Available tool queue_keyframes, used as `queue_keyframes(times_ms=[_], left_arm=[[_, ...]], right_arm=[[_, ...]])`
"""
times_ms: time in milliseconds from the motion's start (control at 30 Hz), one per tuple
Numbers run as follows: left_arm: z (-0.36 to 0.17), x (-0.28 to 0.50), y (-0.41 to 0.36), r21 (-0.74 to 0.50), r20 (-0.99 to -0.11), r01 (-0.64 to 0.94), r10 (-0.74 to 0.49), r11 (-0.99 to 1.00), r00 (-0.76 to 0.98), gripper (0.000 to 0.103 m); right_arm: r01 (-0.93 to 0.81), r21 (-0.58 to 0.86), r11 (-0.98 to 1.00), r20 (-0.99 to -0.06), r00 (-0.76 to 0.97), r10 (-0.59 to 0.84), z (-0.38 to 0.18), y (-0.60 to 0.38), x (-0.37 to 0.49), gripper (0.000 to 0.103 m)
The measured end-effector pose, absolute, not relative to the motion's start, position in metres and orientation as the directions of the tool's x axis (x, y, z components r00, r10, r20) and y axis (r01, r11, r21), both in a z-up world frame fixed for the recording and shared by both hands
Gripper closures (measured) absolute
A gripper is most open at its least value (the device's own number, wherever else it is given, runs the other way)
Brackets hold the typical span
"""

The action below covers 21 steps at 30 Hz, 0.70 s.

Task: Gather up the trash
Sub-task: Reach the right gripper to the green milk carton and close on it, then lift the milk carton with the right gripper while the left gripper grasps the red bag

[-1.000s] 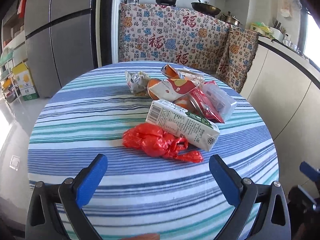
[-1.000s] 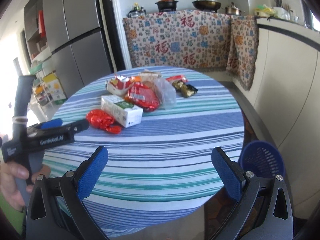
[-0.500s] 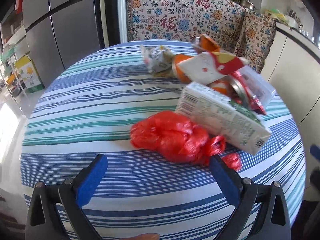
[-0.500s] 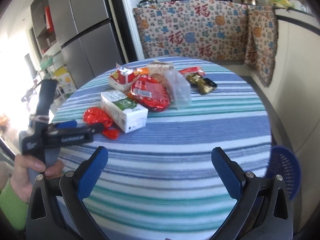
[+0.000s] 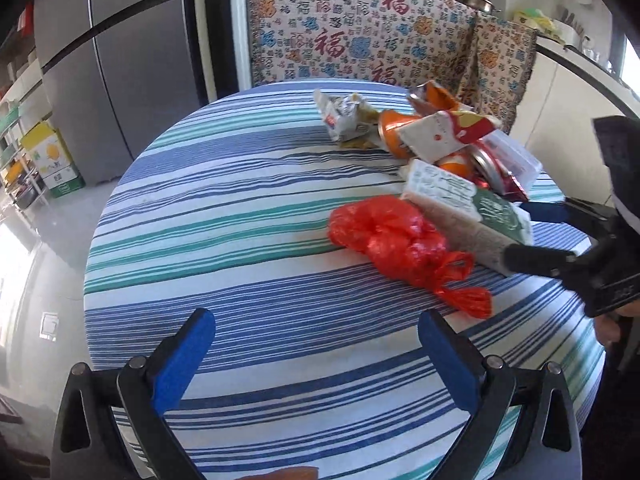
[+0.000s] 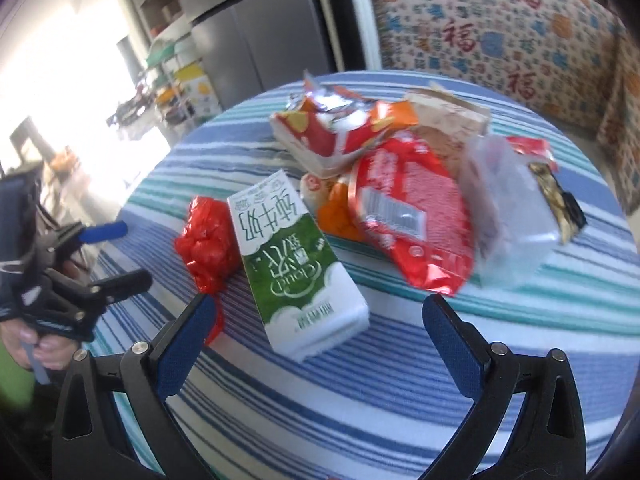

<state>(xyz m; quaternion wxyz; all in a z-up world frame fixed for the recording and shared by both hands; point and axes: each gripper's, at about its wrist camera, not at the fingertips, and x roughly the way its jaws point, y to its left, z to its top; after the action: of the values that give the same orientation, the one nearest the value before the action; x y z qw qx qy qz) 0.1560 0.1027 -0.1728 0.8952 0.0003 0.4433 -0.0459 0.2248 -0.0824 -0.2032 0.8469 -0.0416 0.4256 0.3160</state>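
Note:
A heap of trash lies on a round striped table (image 5: 248, 248). A crumpled red plastic bag (image 5: 394, 240) (image 6: 208, 240) sits beside a green-and-white milk carton (image 6: 298, 264) (image 5: 472, 216). Behind them are a red snack wrapper (image 6: 412, 216), a clear plastic box (image 6: 516, 216) and orange-white packets (image 5: 440, 132). My left gripper (image 5: 316, 360) is open, just short of the red bag. My right gripper (image 6: 316, 336) is open, its fingers either side of the near end of the carton without touching it. Each gripper shows in the other's view, the right gripper (image 5: 560, 236) and the left gripper (image 6: 100, 256).
A grey fridge (image 5: 112, 72) stands behind the table on the left. A patterned cloth (image 5: 360, 28) hangs over the counter at the back, with pans on top. White cabinets (image 5: 560, 100) run along the right. A dark small wrapper (image 6: 556, 200) lies at the table's far right.
Both grippers have moved in over the table. The right one has swung left and forward up to the milk carton. The left one has come close to the red bag.

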Motion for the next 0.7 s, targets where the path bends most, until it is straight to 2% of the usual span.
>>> queue_keyframes(times_ms=[33,67,100,167,200,400,567,700], left_arm=[[-0.172,0.157,0.098,-0.039,-0.791,0.088,-0.085,0.995,0.606,0.000],[-0.171,0.158,0.095,-0.035,-0.789,0.092,-0.084,0.995,0.609,0.000],[-0.171,0.158,0.092,-0.031,-0.789,0.095,-0.083,0.995,0.609,0.000],[-0.171,0.160,0.088,-0.031,-0.789,0.091,-0.081,0.995,0.609,0.000],[-0.171,0.159,0.089,-0.036,-0.789,0.084,-0.080,0.996,0.609,0.000],[-0.167,0.167,0.083,-0.117,-0.784,0.038,-0.116,0.992,0.610,0.000],[-0.170,0.178,0.073,-0.199,-0.792,-0.041,-0.136,0.979,0.595,0.000],[-0.175,0.191,0.058,-0.192,-0.802,-0.110,-0.092,0.975,0.590,0.000]], right_arm=[[-0.585,0.181,0.791,-0.757,0.430,0.491,-0.205,-0.077,0.225,0.002],[-0.594,0.160,0.789,-0.767,0.428,0.478,-0.207,-0.073,0.227,0.008],[-0.601,0.140,0.787,-0.772,0.431,0.467,-0.207,-0.069,0.225,0.024],[-0.606,0.119,0.786,-0.780,0.433,0.452,-0.209,-0.068,0.222,0.045],[-0.601,0.120,0.790,-0.780,0.436,0.450,-0.209,-0.068,0.218,0.047],[-0.519,0.118,0.847,-0.755,0.507,0.416,-0.200,-0.079,0.169,0.049],[-0.226,0.050,0.973,-0.702,0.685,0.195,-0.194,-0.124,0.122,0.050],[-0.047,-0.016,0.999,-0.670,0.742,0.024,-0.198,-0.150,0.117,0.050]])
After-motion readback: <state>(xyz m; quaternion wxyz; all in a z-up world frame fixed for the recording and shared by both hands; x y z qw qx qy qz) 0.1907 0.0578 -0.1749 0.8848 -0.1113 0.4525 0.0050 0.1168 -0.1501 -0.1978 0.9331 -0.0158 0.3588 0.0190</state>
